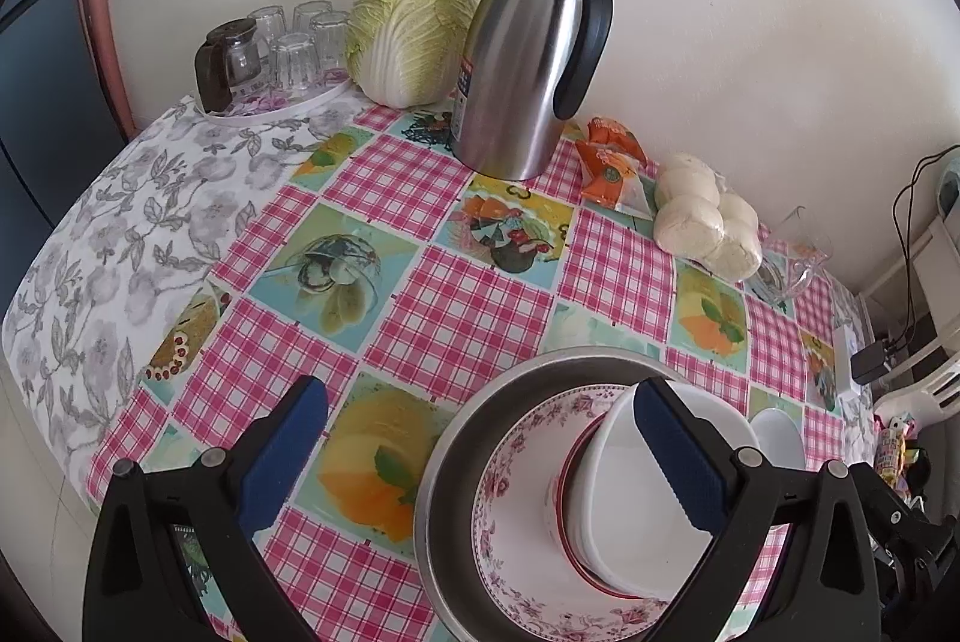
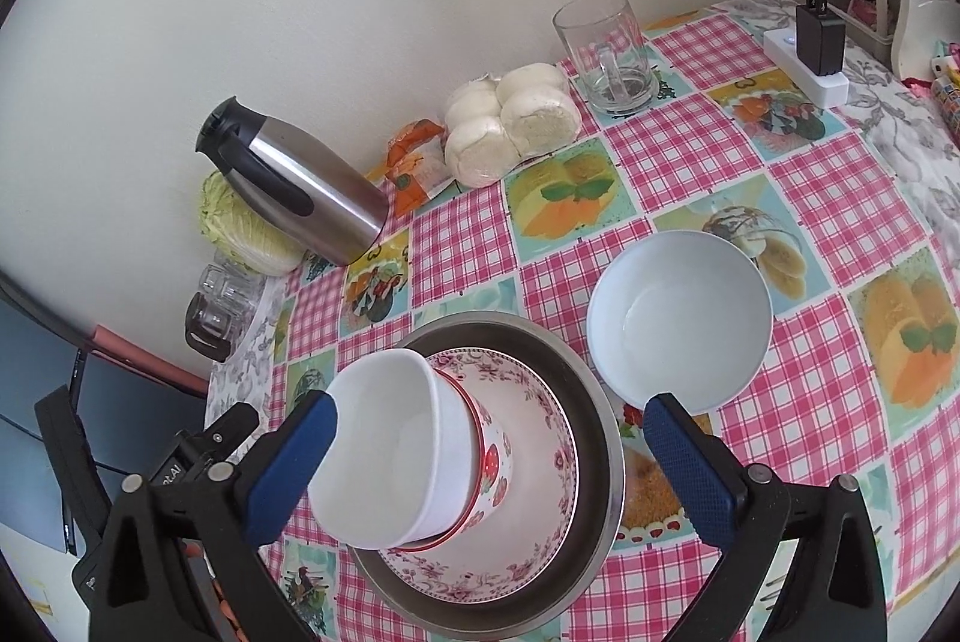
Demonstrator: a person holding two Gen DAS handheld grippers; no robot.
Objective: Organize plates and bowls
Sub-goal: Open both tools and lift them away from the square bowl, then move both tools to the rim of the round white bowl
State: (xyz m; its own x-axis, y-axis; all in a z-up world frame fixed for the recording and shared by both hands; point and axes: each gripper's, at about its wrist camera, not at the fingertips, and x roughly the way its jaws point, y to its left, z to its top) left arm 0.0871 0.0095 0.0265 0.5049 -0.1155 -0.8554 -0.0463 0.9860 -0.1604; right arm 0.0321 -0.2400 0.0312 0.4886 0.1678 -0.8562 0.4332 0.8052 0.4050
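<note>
Both of your jaws stand wide apart with nothing between the pads: the left gripper [image 1: 480, 462] hangs over the near edge of the table, its right finger in front of the stack, and the right gripper [image 2: 492, 468] frames the same stack from the other side. That stack sits just ahead of you: a steel pan [image 2: 591, 402] holds the floral plate [image 2: 540, 468], then a red-rimmed bowl [image 2: 495, 468], then a white bowl [image 2: 390, 438] nested on top and tilted. To its right, just beside the pan's rim, one pale blue bowl [image 2: 678, 318] stands loose on the checked tablecloth [image 2: 690, 144]. Judging by this, stacking is nearly done; your next move is likely to take that loose bowl by its rim and nest it on top. Farther off stand the thermos [image 1: 528, 60] and cabbage [image 1: 408, 24].
</note>
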